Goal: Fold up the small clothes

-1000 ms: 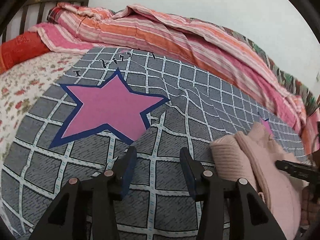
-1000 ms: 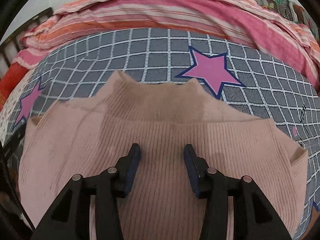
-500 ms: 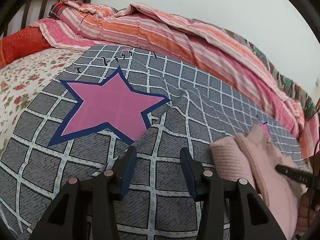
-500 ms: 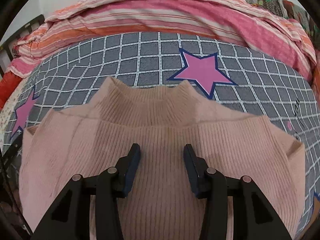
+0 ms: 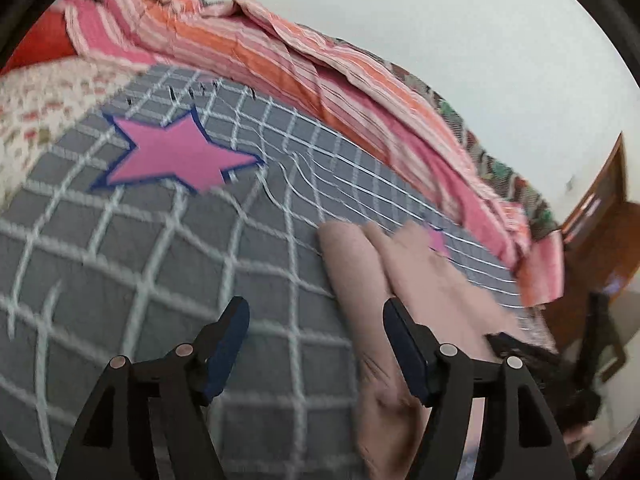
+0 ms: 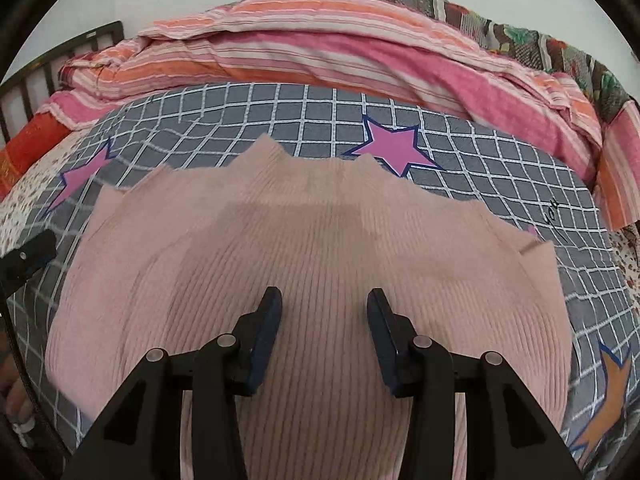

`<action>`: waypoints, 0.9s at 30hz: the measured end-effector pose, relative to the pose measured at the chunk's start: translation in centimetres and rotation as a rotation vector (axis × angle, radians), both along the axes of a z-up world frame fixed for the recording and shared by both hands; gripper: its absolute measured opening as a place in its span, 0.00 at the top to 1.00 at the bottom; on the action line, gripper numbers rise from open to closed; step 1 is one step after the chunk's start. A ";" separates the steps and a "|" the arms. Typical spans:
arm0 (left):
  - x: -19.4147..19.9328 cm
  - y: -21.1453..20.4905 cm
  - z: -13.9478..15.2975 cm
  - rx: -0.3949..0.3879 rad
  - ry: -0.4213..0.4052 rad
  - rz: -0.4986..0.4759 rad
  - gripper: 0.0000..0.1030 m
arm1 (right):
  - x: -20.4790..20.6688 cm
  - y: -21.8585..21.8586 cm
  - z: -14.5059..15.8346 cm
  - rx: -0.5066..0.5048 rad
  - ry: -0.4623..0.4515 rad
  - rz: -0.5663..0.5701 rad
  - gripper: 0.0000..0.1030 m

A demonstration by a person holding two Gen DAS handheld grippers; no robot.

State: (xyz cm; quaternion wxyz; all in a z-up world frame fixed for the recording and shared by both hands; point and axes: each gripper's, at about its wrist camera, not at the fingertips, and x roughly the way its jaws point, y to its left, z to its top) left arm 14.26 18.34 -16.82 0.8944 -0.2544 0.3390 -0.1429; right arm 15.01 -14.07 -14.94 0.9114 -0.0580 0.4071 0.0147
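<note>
A pale pink ribbed sweater (image 6: 312, 264) lies flat on the grey checked blanket (image 6: 500, 168), collar toward the far side. My right gripper (image 6: 324, 300) hovers over the sweater's middle, open, with nothing pinched between its fingers. In the left wrist view the sweater (image 5: 420, 280) shows as a folded side edge. My left gripper (image 5: 316, 316) stands beside that edge, jaws opening; the edge runs under its right finger (image 5: 404, 344) but is not pressed. The right gripper (image 5: 520, 348) shows at the far right there, and the left gripper (image 6: 28, 256) at the left edge of the right wrist view.
A pink and orange striped quilt (image 6: 320, 48) is heaped along the far side of the bed. Pink stars (image 5: 176, 156) mark the blanket. A floral sheet (image 5: 44, 96) and red pillow (image 6: 24, 148) lie left, by a dark headboard (image 6: 60, 56). Brown wooden furniture (image 5: 600, 232) stands right.
The left gripper's jaws have spread much wider and it has swung right toward the sweater's edge. The right gripper has drawn back, so more of the sweater and bed shows.
</note>
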 end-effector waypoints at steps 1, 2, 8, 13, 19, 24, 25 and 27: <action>-0.7 -0.3 0.0 0.007 -0.003 -0.012 0.35 | -0.5 0.0 -0.1 0.000 -0.005 0.003 0.58; -1.3 -0.6 0.1 0.025 -0.008 -0.021 0.35 | -0.9 0.0 -0.1 -0.001 -0.009 0.006 0.58; -5.1 -2.1 -0.5 -0.009 -0.013 -0.090 0.34 | -3.8 -0.1 -0.7 -0.020 -0.051 0.028 0.58; -7.2 -3.2 -2.0 -0.089 0.011 -0.118 0.34 | -6.1 0.3 -1.3 -0.044 -0.078 0.049 0.58; -7.9 -6.1 -2.9 -0.039 0.038 -0.152 0.34 | -7.9 0.1 -2.3 -0.038 -0.069 0.068 0.58; -7.3 -7.0 -2.5 -0.062 0.014 -0.126 0.34 | -10.0 -0.6 -2.1 -0.036 -0.072 0.091 0.58; -7.1 -7.2 -2.4 -0.055 0.015 -0.119 0.34 | -10.5 -0.9 -1.9 -0.028 -0.074 0.094 0.58; -6.7 -7.7 -2.2 -0.037 0.008 -0.109 0.34 | -11.1 -1.8 -1.6 -0.008 -0.074 0.085 0.58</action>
